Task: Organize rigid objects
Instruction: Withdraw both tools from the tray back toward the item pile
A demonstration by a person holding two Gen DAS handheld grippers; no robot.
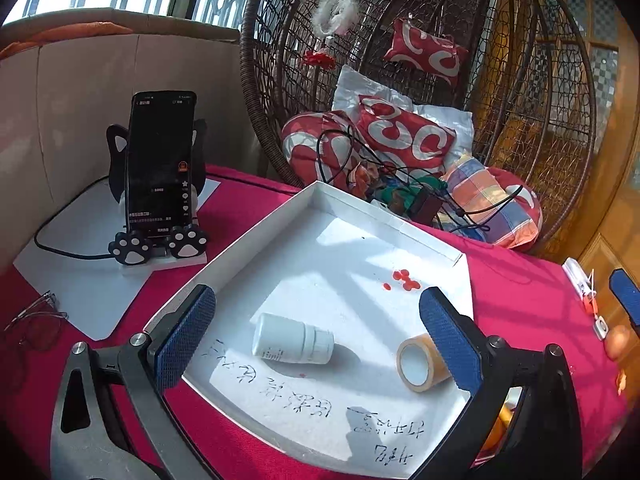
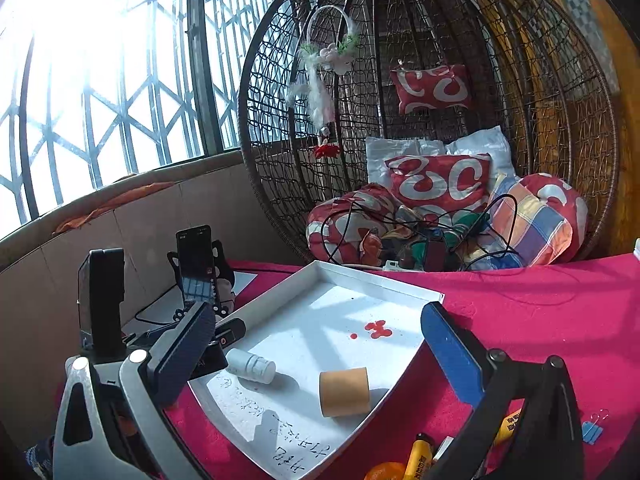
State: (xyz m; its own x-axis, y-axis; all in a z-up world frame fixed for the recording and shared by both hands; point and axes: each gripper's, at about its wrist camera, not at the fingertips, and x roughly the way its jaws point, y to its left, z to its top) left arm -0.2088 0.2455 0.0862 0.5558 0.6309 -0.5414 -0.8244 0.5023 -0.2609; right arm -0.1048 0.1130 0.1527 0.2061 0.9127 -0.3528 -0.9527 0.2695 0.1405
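A white tray (image 1: pixel 384 216) (image 2: pixel 380 280) with handwriting on its floor lies on the red tablecloth. In it a white pill bottle (image 1: pixel 292 340) (image 2: pixel 252 366) lies on its side, beside a tan tape roll (image 1: pixel 420 362) (image 2: pixel 344 392) and a few red beads (image 1: pixel 404 278) (image 2: pixel 376 328). My left gripper (image 1: pixel 317 294) hovers open over the tray's near half, its blue pads wide of the bottle and the tape and touching neither. My right gripper (image 2: pixel 315 311) is also open above the tray, with nothing between its fingers.
A phone on a paw-footed stand (image 1: pixel 160 168) (image 2: pixel 196 264) with its cable stands left of the tray; glasses (image 1: pixel 36 320) lie nearer. A wicker hanging chair (image 1: pixel 520 120) with cushions and cables sits behind. Yellow pens (image 2: pixel 418 456), an orange fruit (image 2: pixel 384 472) and a blue clip (image 2: pixel 592 432) lie at the near right.
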